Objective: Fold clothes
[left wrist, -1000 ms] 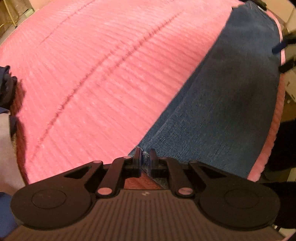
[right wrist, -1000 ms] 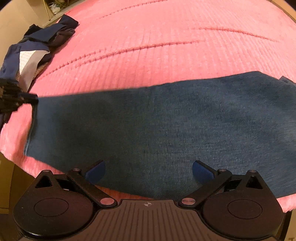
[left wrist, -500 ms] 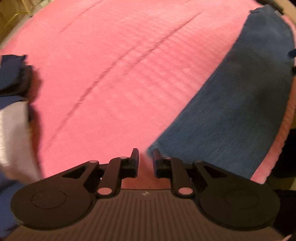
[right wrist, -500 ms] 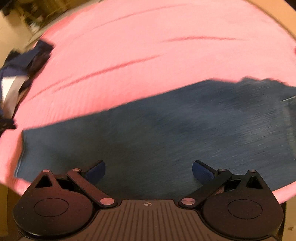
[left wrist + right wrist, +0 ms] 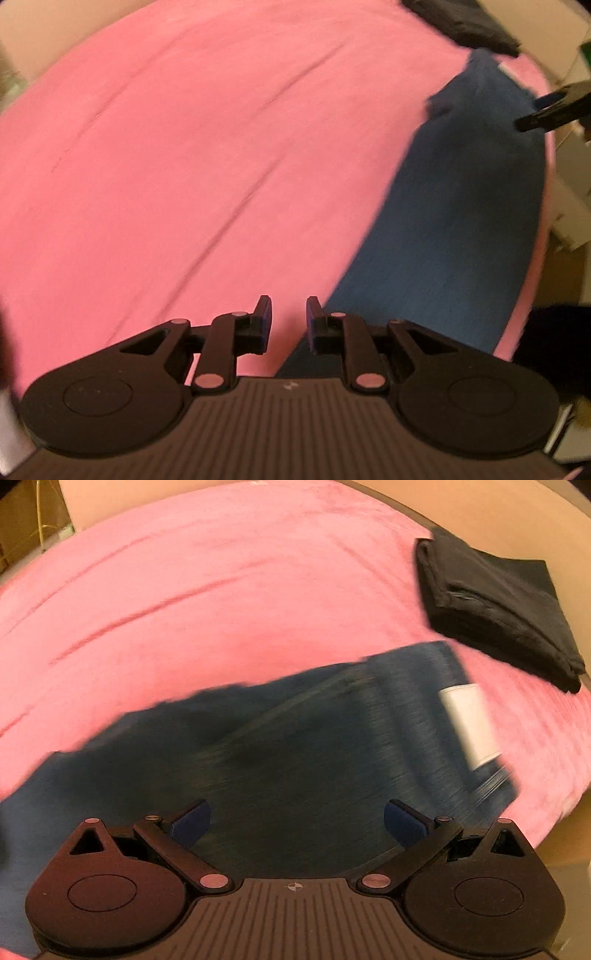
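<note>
Both tongs [image 5: 289,320] [image 5: 297,821] over blue garment [image 5: 295,753].

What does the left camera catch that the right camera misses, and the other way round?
Only the left view shows the left tongs, slightly open and empty, with the right tongs poking in at the far edge. Only the right view shows a white label on the blue cloth. Both show that cloth, the pink blanket and a folded black garment.
</note>
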Demonstrator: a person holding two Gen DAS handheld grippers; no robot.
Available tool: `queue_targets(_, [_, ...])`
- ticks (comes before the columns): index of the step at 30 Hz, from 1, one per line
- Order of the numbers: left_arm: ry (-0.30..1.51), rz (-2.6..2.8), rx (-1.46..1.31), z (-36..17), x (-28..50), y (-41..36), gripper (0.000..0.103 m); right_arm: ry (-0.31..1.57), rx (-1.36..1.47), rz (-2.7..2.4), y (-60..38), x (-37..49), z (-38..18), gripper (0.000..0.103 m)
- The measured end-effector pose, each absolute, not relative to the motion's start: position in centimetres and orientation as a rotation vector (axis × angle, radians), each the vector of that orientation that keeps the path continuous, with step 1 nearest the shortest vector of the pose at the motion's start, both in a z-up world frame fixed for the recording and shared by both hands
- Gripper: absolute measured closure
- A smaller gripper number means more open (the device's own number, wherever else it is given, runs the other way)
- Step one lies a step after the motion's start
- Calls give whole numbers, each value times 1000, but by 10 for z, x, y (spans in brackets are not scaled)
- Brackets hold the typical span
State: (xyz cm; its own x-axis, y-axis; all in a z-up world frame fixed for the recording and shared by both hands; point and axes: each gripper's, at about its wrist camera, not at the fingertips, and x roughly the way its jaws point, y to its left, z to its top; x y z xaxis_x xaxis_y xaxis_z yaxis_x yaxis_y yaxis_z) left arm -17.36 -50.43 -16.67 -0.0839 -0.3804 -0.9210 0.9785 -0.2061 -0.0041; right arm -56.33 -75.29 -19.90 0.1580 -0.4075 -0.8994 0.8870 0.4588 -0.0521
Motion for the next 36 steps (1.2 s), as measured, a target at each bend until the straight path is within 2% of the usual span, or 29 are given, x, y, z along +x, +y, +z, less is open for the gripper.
queue_targets(2, [879,-1597,983,-173,-206,-544,88,1095,468,-958,-774,-582,-212,1])
queue_targets(4, [932,-1642,931,-181,-238,-588,83,1120,461,-917,-781,-595,-221,1])
queue_targets(5, [952,-1666,908,-184,-251,-608,82,1133,458,-896,-785,-601,-225,5])
queue_targets(7, [991,-1701,884,-196,-275,-644,82,1158,452,-855,-792,-614,-234,5])
queue_targets(11, [1162,-1736,846,-226,-307,-708,76,1190,440,-792,-799,-633,-246,5])
queue_targets(16, [1385,-1716,830,-262,-320,-754,67,1187,428,-754,-791,-637,-243,5])
queue_targets(20, [1532,-1721,826,-275,-323,-774,69,1189,443,-743,-791,-637,-242,5])
queue_targets(22, [1492,-1790,879,-267,-331,-778,85,1189,457,-746,-790,-637,-242,5])
queue_targets(23, [1452,-1826,917,-261,-337,-778,89,1189,463,-747,-790,-637,-242,4])
queue_targets(24, [1408,-1848,933,-255,-340,-777,102,1190,465,-748,-789,-637,-242,4])
queue_targets(28, [1158,-1830,850,-226,-332,-769,102,1184,463,-752,-784,-635,-240,4])
queue_targets(30, [1179,-1758,747,-224,-316,-771,101,1187,461,-756,-781,-634,-239,3])
queue_targets(36, [1152,-1737,796,-237,-323,-764,100,1210,498,-779,-776,-625,-229,1])
